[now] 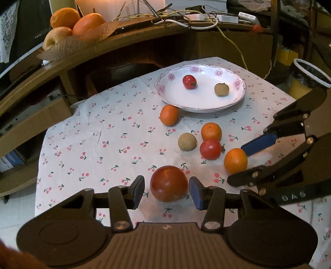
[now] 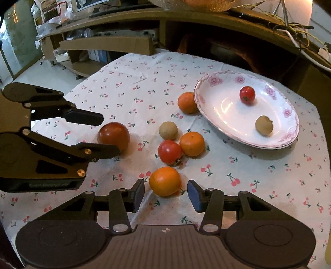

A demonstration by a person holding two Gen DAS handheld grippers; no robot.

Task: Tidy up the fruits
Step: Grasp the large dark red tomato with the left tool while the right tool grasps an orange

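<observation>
A white floral plate (image 1: 198, 103) (image 2: 225, 122) holds a small red fruit (image 1: 189, 82) (image 2: 247, 95) and a tan fruit (image 1: 221, 89) (image 2: 264, 125). On the cherry-print cloth lie a large dark red tomato (image 1: 169, 183) (image 2: 113, 136), a red tomato (image 1: 210, 149) (image 2: 169, 151), a tan fruit (image 1: 187, 141) (image 2: 168, 130) and three oranges (image 1: 169, 115) (image 1: 211, 131) (image 1: 235, 160) (image 2: 165, 181). My left gripper (image 1: 166, 191) (image 2: 107, 134) is open around the large tomato, jaws close beside it. My right gripper (image 2: 165, 193) (image 1: 244, 163) is open around the nearest orange.
A wooden desk (image 1: 132, 41) rises behind the table, with a leaf-shaped bowl of fruit (image 1: 70, 27) and tangled cables (image 1: 186, 18) on top. A lined bin (image 1: 308, 76) stands at the right. Cardboard boxes (image 2: 107, 45) sit on shelves at the back left.
</observation>
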